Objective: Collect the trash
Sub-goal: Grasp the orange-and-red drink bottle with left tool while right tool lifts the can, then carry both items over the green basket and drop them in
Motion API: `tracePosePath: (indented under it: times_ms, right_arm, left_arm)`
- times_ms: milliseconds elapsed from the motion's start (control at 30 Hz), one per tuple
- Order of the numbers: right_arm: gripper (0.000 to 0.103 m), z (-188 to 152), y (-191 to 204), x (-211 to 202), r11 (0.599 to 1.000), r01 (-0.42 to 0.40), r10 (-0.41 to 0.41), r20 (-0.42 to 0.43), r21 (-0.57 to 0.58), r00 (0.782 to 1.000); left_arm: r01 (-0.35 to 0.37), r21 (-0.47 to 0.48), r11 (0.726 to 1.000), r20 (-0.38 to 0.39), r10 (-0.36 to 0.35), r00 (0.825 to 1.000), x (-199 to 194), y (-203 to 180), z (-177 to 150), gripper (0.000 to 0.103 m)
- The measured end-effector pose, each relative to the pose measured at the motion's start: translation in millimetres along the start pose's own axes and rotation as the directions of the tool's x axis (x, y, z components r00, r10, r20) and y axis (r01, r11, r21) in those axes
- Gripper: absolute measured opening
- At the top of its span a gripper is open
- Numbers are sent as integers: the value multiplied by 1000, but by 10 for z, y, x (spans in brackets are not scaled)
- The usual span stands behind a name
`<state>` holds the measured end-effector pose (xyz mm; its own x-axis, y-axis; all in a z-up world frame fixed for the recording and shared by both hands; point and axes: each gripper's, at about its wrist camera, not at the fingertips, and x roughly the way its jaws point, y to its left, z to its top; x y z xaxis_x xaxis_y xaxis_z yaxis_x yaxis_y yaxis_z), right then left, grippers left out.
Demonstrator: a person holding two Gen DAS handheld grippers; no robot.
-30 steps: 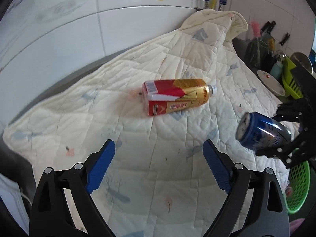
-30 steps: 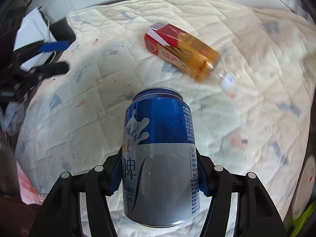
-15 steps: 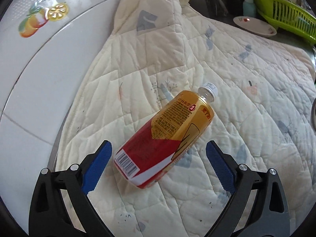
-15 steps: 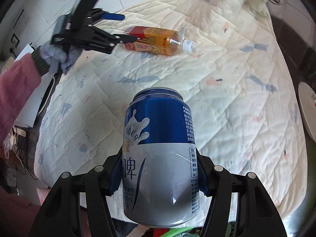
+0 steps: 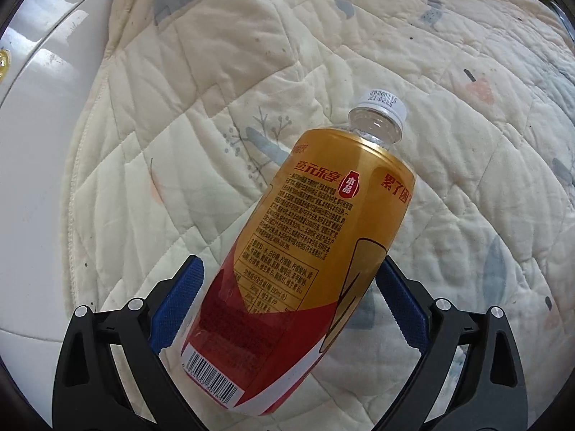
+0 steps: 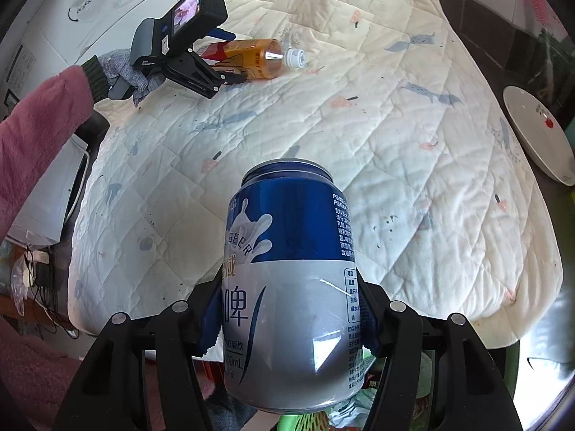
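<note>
Blue pads of the left gripper point(image 5: 287, 305) are flanking the lower, red end of a gold-and-red bottle point(image 5: 316, 248) in the left wrist view, low in the frame. The bottle is lying on a cream quilt point(image 5: 179, 125), its white cap point(image 5: 382, 102) pointing toward the upper right. A sliver of quilt is showing between the left pad and the label, and the right pad's contact is hidden by the bottle's bulge, so the jaws are reading as released around it (not yet biting).

In the right wrist view, the right gripper point(image 6: 289, 319) is clenching a blue-and-silver can point(image 6: 287, 287), filling the lower centre, both pads pressing its sides. At the upper left the other tool is sitting over the same bottle point(image 6: 251, 55), worked by a gloved hand point(image 6: 133, 68) from a pink sleeve point(image 6: 39, 125). A green basket point(image 6: 305, 423) is peeking out along the bottom edge, below the can.

Judging by this, the bottle pickup is the step in hand. Next, the left jaws are needing to close squarely on the body, then lift; the can probably belongs in that basket.
</note>
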<state>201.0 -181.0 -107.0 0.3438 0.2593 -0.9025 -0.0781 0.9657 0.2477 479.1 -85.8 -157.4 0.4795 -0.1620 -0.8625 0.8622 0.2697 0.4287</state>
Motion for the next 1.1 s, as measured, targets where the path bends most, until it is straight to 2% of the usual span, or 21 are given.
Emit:
tracePosePath:
  times_ms: [133,267,400,467,567,767,900,1100]
  right_arm:
    - [59,-92,-53,-62,1000,9,-9,11,23,1000]
    - [59,-187,-138,-108,998,14,-16,27,62,1000]
    - [59,-265,-213,-149,995,12,-16,41,98,999]
    - [59,-316,-263,-180,993,13,-19,50,116,999]
    - [59,-391,-327,-235,991,6,-15,66,137,998]
    - [59,-565,-416,-355,987,-10,-7,101,161,995]
    - [59,-670,-476,-434,986,-20,0,121,165,993]
    - [59,-804,-580,-606,985,-12,-14,151,170,988]
  left_arm:
    - [-13,-19,1000,2,13,1000,24,-23,13,89]
    - [7,-77,997,8,-7,1000,-73,-86,-11,85]
    - [43,-161,986,21,-40,999,-236,-171,-55,81]
    - [35,-212,977,19,-32,999,-328,-192,-101,78]
    - [62,-297,953,30,-55,998,-491,-233,-193,74]
    - [103,-433,895,51,-90,995,-786,-408,-320,72]
    - [86,-480,873,46,-73,996,-893,-598,-395,72]
    - [108,-556,824,116,-52,992,-1217,-794,-366,72]
